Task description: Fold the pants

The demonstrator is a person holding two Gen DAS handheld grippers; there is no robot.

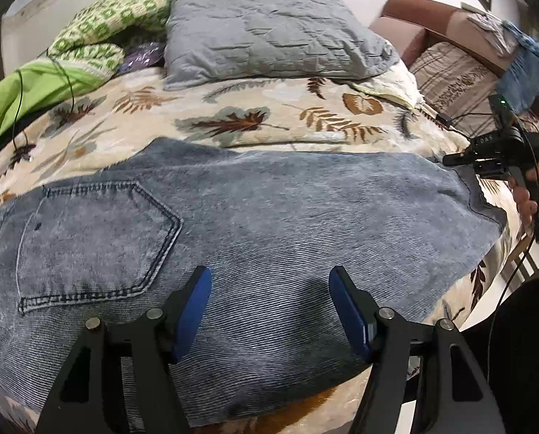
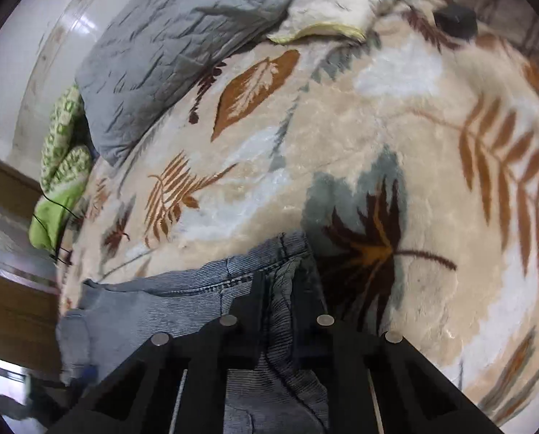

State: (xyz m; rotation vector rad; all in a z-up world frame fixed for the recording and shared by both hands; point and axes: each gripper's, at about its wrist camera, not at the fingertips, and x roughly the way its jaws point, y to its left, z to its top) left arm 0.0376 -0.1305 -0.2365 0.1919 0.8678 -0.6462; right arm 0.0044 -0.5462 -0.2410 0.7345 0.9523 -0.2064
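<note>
Left gripper (image 1: 270, 282): jaws spread wide, blue pads (image 1: 197, 303) well apart, nothing between them. It hangs just above the near part of the jeans (image 1: 255, 217); contact with the cloth cannot be confirmed.

Right gripper (image 2: 276, 289): jaws drawn close together, clamped on a bunched edge of the jeans (image 2: 182, 300). The denim runs between the two black fingers (image 2: 256, 300) and down toward the camera. In the left wrist view the same tool (image 1: 461, 159) sits at the far right corner of the garment, with a hand (image 1: 526, 195) on its grip.

Writing: pale lettering shows on the right tool's body in the left wrist view, too small to read with certainty. No brand or label is legible on the jeans.

Position and orientation: the jeans lie flat on a leaf-patterned blanket (image 1: 269, 115) covering the bed, back side up, with a stitched back pocket (image 1: 95, 238) showing at the left. The long axis runs left to right across the left wrist view, the pocket end at the left, the other end at the right gripper.

Beyond the jeans lie a grey pillow (image 1: 265, 32) and a green patterned cloth (image 1: 88, 39).
</note>
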